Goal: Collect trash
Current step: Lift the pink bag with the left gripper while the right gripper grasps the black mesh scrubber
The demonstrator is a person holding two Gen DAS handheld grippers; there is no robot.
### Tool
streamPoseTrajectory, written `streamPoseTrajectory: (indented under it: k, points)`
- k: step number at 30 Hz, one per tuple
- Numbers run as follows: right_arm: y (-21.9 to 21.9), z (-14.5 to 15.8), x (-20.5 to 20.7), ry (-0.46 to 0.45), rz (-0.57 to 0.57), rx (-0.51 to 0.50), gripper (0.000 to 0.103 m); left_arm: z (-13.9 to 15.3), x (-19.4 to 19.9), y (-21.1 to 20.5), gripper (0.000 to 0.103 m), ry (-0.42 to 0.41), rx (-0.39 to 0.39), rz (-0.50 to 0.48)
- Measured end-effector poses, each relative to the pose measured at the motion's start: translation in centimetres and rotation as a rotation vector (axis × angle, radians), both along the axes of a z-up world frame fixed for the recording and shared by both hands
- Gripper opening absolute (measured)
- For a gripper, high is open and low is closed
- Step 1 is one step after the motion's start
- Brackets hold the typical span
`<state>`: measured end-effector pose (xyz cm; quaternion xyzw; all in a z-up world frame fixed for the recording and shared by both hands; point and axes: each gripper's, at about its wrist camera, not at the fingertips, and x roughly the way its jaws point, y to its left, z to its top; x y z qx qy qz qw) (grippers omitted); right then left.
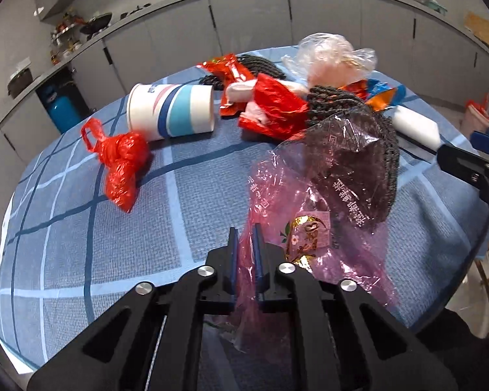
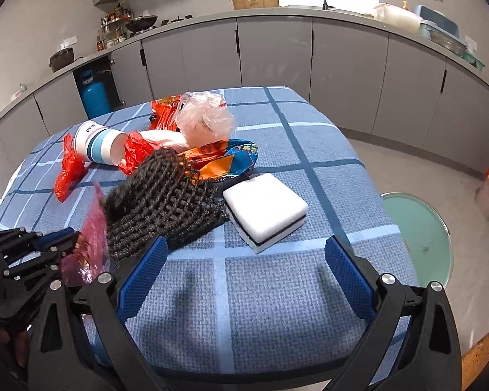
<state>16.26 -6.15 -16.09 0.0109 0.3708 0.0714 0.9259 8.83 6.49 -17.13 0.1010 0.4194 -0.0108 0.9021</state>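
Observation:
My left gripper (image 1: 244,238) is shut on a clear pink plastic bag (image 1: 313,202) and holds it above the blue checked tablecloth (image 1: 185,176); the bag also shows in the right wrist view (image 2: 91,244). Trash lies on the table: a knotted red bag (image 1: 120,163), a paper cup (image 1: 171,110) on its side, red wrappers (image 1: 270,107), a crumpled clear bag (image 1: 332,55), an orange-blue wrapper (image 2: 228,159). My right gripper (image 2: 244,254) is open and empty, low over the cloth, just before a white sponge (image 2: 265,210).
A black braided wig (image 2: 166,202) lies among the trash, partly behind the pink bag. Grey kitchen cabinets (image 2: 277,55) ring the table. A blue gas cylinder (image 2: 94,97) stands at the back left. A round green lid (image 2: 420,231) lies on the floor to the right.

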Motion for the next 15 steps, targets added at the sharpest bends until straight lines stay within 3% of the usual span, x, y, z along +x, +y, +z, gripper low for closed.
streamPoseTrajectory:
  k: [4,8,15]
  points:
    - [0.2,0.1,0.0,-0.001,0.000,0.002,0.096,0.8,-0.3,0.3,0.003,-0.015,-0.011,0.002]
    - [0.4,0.3,0.3,-0.003,0.006,0.011,0.096,3.4,-1.0,1.6,0.003,-0.093,-0.008,0.035]
    - [2.8,1.7,1.2,-0.028,0.069,0.027,0.097,6.1,-1.0,4.9,0.003,-0.207,0.088,0.179]
